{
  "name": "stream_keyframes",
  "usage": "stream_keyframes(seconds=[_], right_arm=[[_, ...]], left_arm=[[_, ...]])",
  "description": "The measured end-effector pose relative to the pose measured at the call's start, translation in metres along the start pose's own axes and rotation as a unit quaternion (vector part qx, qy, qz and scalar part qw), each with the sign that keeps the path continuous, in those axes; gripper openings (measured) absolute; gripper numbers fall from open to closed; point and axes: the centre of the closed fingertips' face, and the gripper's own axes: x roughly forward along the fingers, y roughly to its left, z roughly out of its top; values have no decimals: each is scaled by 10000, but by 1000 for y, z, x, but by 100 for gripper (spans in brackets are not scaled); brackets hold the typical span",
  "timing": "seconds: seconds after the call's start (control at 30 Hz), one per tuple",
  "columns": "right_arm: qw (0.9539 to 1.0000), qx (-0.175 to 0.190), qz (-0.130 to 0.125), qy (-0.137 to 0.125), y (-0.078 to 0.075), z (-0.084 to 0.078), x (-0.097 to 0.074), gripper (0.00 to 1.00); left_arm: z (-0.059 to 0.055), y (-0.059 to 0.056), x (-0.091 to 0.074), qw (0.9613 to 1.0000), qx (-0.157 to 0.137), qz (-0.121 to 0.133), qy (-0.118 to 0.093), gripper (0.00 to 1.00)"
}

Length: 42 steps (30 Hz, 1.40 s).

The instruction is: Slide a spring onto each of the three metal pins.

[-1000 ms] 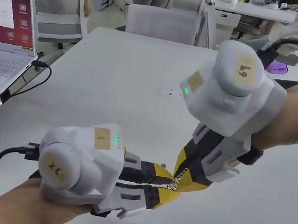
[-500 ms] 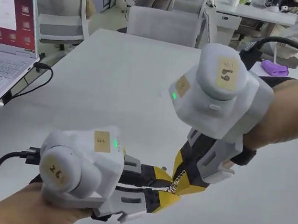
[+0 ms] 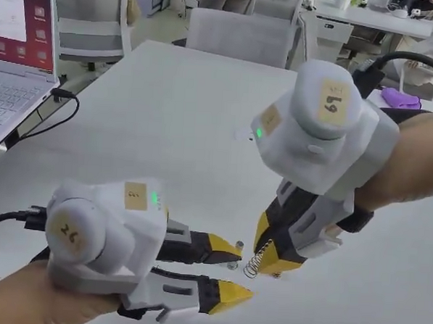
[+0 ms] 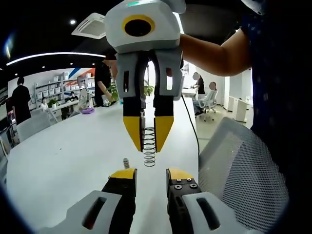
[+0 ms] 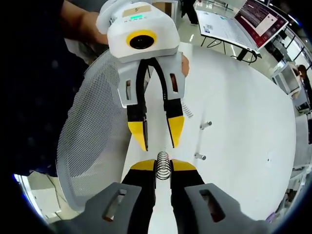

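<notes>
Desk (image 3: 168, 116): white and wide, both claws held over its near part.
Chair (image 3: 241, 34): grey, pushed up to the desk's far edge.
Laptop (image 3: 11, 57): open at the desk's left edge, screen lit, a black cable (image 3: 55, 121) trailing from its side.
Right claw (image 3: 268, 250): angled down toward the desk, its yellow tips pinched onto the spring; the right gripper view shows the coil clamped between its two tips (image 5: 163, 166).
Left claw (image 3: 236, 270): lies low and near level, pointing at the right claw, its jaws spread wide with nothing between them.
Spring (image 3: 253, 260): thin metal coil, one end gripped by the right claw, the free end sticking out past the tips, above the desk; in the left gripper view it hangs (image 4: 149, 146) just over the gap of the left claw.
Pins: one pin (image 5: 205, 125) and a second pin (image 5: 199, 156) sit on the desk near each other, beside the claws, both bare.
</notes>
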Motion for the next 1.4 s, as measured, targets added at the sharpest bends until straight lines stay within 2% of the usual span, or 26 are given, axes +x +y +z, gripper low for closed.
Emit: stream_keyframes(seconds=[0.13, 0.33, 0.5, 0.77, 0.87, 0.97, 1.13, 1.2, 1.4], right_arm=[[10000, 28, -22, 29, -4, -3, 0, 8], [9998, 78, -139, 72, -15, -8, -2, 8], [9995, 95, -252, 170, -22, -14, -2, 8], [9990, 127, -377, 183, -35, -18, -2, 8], [9988, 146, -423, 213, -40, -21, -2, 8], [9987, 193, -433, 192, -44, -21, -2, 8], [9985, 208, -468, 190, -50, -22, -1, 8], [9983, 216, -492, 206, -53, -23, 0, 8], [9983, 239, -508, 173, -59, -22, 2, 8]], left_arm=[[-5, 4, -10, 9999, -134, 69, 8, 27], [-20, 19, -32, 9985, -364, 395, 79, 34], [-31, 28, -48, 9961, -521, 699, 107, 46], [-50, 35, -68, 9918, -689, 1051, 252, 58], [-53, 39, -75, 9894, -768, 1216, 212, 65], [-58, 44, -80, 9871, -810, 1365, 215, 69], [-66, 47, -85, 9857, -920, 1396, 191, 76], [-72, 50, -86, 9842, -924, 1480, 299, 79], [-78, 53, -89, 9826, -978, 1536, 374, 83]])
